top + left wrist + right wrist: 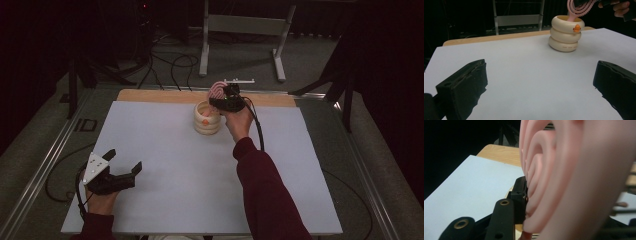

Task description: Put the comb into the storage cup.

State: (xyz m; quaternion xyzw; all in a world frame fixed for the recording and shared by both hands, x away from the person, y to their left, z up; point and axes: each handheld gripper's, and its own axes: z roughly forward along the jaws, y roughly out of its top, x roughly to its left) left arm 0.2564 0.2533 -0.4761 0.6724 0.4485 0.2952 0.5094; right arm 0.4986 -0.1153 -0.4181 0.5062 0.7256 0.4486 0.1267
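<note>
While the left gripper (122, 162) rests wide apart, the right gripper (223, 96) clamps a pink brush (580, 8) — handle inside the cream ringed holder (564, 33).

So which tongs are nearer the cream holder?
Right. The right tongs are just above the holder, gripping the pink brush whose handle dips into it. The left tongs sit open at the near left corner, far off.

A white sheet (200, 175) covers the worktop (165, 96), whose bare wooden strip shows along the far edge. Beyond it, black cables (172, 65) snake over grey floor beside a pale metal stand (245, 25) (against dark curtains).
</note>
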